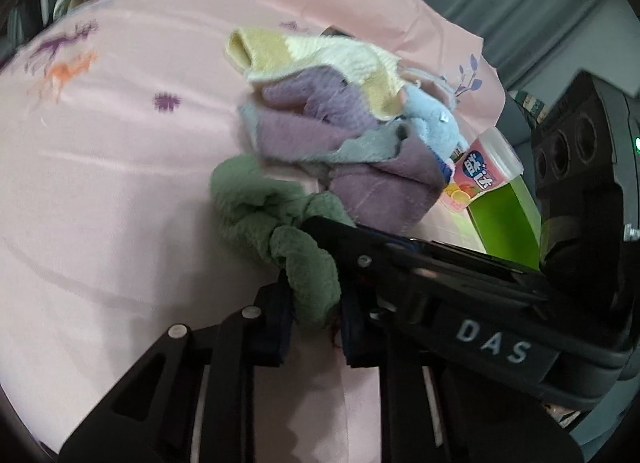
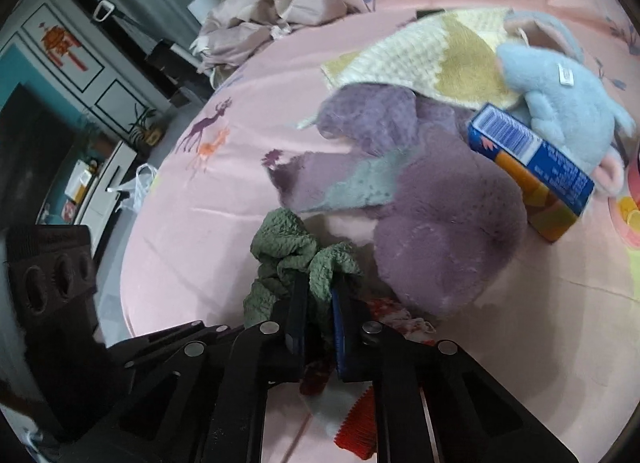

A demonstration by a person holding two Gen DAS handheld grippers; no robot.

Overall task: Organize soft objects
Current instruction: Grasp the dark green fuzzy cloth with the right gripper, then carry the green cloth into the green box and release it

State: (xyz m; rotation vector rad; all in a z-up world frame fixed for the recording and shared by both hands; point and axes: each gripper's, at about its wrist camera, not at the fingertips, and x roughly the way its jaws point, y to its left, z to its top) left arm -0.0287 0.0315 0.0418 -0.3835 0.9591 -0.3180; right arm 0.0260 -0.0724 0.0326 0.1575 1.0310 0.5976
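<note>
In the left wrist view, the left claw is squeezed narrow and pinches a bunched end of the green cloth. The rest of the green cloth lies on the pink bedsheet, just past the claw's tips. Right behind it sits a pile: a purple cloth, a yellow and white knitted cloth and a blue plush toy. The pile is near the sheet's far right edge. A pink and green bottle lies beside the pile. The right claw's black body crosses just beside the left claw.

In the right wrist view, the right claw is also squeezed narrow and holds another fold of the green cloth. The cloth sits right at the tips. The purple cloth touches it on the far side. A blue and orange box leans on the blue plush toy. A red and white cloth lies under the claw.
</note>
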